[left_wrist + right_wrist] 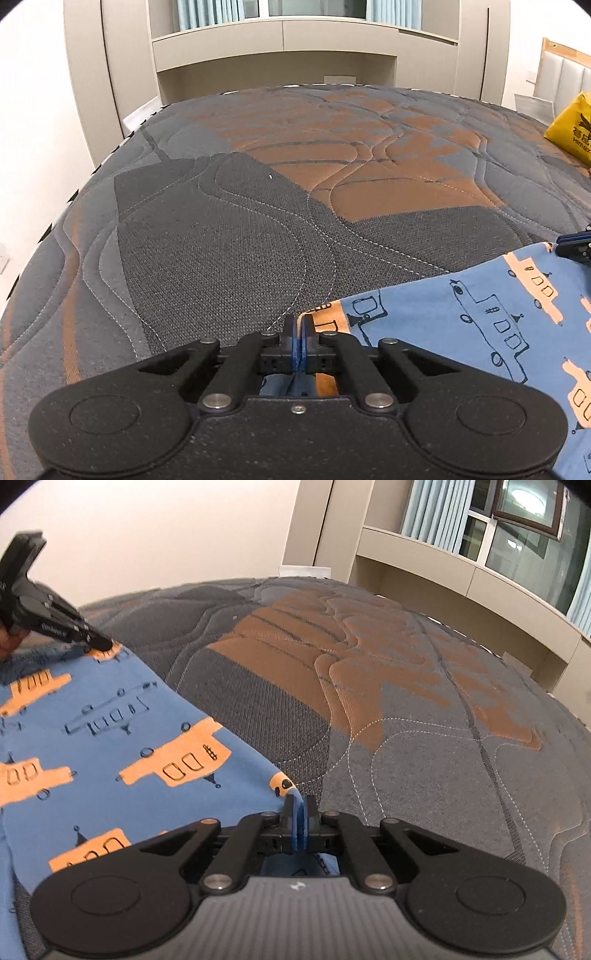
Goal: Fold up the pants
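The blue pants (480,325), printed with orange and outlined vehicles, lie spread on a quilted grey-and-orange mattress (258,221), toward its near side; the left gripper (300,325) has its jaws pressed together on a corner of the fabric's edge, the cloth pinched between the blue pads and running back under the tool; the right gripper (300,806) is likewise clamped on another corner of the same edge, a strip of blue cloth showing between its closed fingers; in the right wrist view the left gripper appears at the far left, its tip down on the pants, with a bit of the person's hand (5,642) behind it; a yellow bag (570,127) sits on the mattress well apart from the pants, near a padded headboard (565,74); beyond the bed stand pale built-in shelves (277,48) and a window with light blue curtains (428,509).
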The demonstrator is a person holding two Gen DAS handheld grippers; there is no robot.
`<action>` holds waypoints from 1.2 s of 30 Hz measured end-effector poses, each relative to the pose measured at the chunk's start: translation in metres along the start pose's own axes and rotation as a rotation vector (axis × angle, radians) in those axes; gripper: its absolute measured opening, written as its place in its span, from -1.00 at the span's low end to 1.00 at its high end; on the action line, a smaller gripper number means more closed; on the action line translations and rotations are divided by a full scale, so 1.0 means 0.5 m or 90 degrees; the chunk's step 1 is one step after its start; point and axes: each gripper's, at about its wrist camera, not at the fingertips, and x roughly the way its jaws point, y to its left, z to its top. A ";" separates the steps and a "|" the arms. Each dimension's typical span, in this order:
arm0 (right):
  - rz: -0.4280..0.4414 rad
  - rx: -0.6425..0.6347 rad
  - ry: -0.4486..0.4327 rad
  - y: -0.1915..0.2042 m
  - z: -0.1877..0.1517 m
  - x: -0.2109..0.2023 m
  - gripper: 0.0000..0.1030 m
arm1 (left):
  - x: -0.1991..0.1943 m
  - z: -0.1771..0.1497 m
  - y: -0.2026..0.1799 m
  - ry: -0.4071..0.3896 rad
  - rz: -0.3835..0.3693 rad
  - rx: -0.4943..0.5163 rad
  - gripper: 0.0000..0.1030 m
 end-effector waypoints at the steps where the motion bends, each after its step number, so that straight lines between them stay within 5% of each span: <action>1: 0.005 0.008 -0.004 -0.005 0.000 -0.006 -0.80 | -0.002 0.000 0.003 -0.001 -0.004 -0.003 -0.96; 8: 0.058 0.063 -0.002 -0.028 0.003 0.005 -0.32 | 0.002 -0.004 -0.004 -0.003 0.000 -0.003 -0.99; 10: 0.068 0.099 0.002 -0.038 0.003 0.020 -0.44 | -0.011 -0.003 -0.006 -0.018 0.006 -0.012 -0.99; 11: 0.074 0.119 0.003 -0.043 0.005 0.020 -0.92 | -0.022 -0.003 -0.007 -0.030 0.008 -0.016 -0.99; 12: 0.077 0.130 0.000 -0.045 0.008 0.016 -0.95 | -0.039 -0.003 -0.012 -0.046 0.009 -0.015 -0.99; 22: -0.011 0.031 -0.138 0.082 -0.021 -0.212 -0.95 | -0.253 -0.073 -0.054 -0.175 0.004 0.020 -1.00; 29: -0.039 -0.035 -0.216 0.234 -0.122 -0.410 -0.96 | -0.410 -0.209 -0.095 -0.245 -0.019 0.053 -1.00; 36: -0.038 -0.056 -0.219 0.365 -0.224 -0.506 -0.96 | -0.486 -0.357 -0.130 -0.262 -0.042 0.074 -0.99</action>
